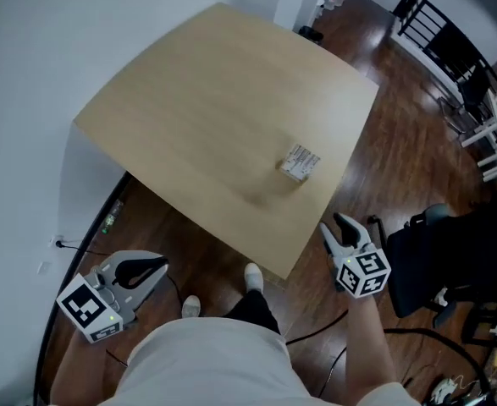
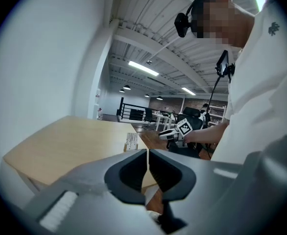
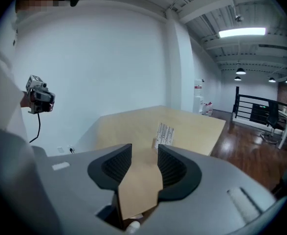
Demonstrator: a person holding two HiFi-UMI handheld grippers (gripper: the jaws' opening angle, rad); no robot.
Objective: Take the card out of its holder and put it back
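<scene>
A white printed card stands upright in its small holder (image 1: 300,164) on the light wooden table (image 1: 206,100), close to the table's near right edge. It also shows in the left gripper view as the card (image 2: 130,141) and in the right gripper view as the card (image 3: 165,133). My right gripper (image 1: 345,227) hovers off the table's near corner, below the card, open with nothing between its fingers. Its jaws (image 3: 144,153) point toward the card from a distance. My left gripper (image 1: 151,271) is low at the left, off the table, with its jaws (image 2: 147,155) shut and empty.
A black office chair (image 1: 439,252) stands on the wooden floor just right of my right gripper. Dark chairs and a white rack (image 1: 494,142) lie further back at the right. Cables (image 1: 316,332) run across the floor by the person's feet. A white wall (image 1: 28,74) borders the left.
</scene>
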